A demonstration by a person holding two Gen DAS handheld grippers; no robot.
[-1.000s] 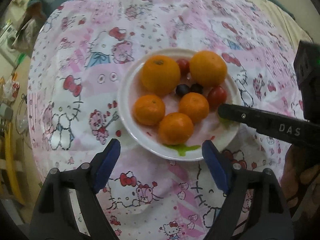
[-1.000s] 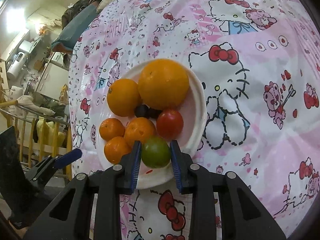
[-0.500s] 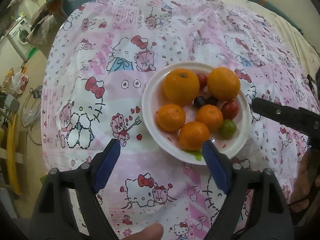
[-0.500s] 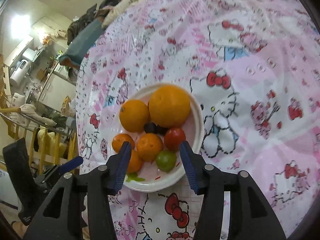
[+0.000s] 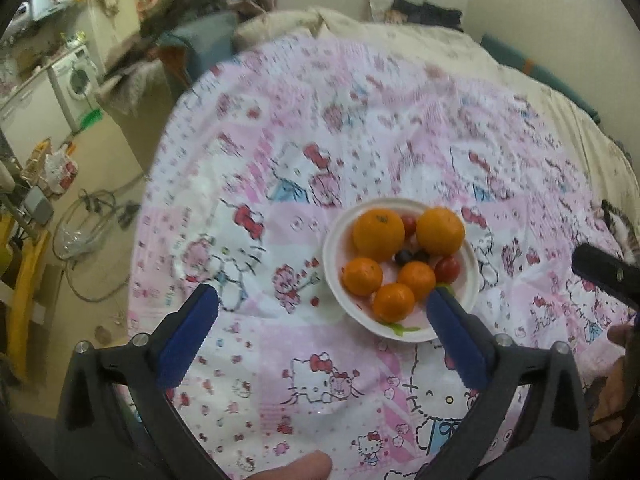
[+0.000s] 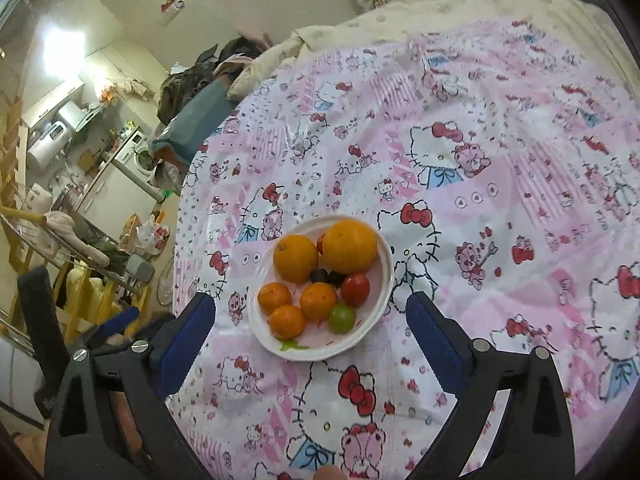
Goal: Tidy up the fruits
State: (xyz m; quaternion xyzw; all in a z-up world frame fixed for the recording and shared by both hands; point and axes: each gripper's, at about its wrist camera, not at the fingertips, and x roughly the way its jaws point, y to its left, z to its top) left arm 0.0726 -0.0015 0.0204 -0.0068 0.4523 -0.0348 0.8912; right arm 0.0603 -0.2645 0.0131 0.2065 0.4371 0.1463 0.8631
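The left gripper (image 5: 322,334) is showing 2 black plastic arms, each wearing a blue ribbed pad and carrying silver screw heads near the pad's base. The right gripper (image 6: 310,338) is showing the same build: black angular arms with cut-out slots, blue pads, 2 silver screws per arm. Both sets of jaws are opening, with nothing between them.

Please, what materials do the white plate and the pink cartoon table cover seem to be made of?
White plate: probably glazed ceramic or melamine; smooth, evenly white, with a soft sheen. I cannot tell which.
Pink table cover: probably thin plastic or vinyl sheet; glossy highlights and sharp shiny wrinkles, not woven cloth.
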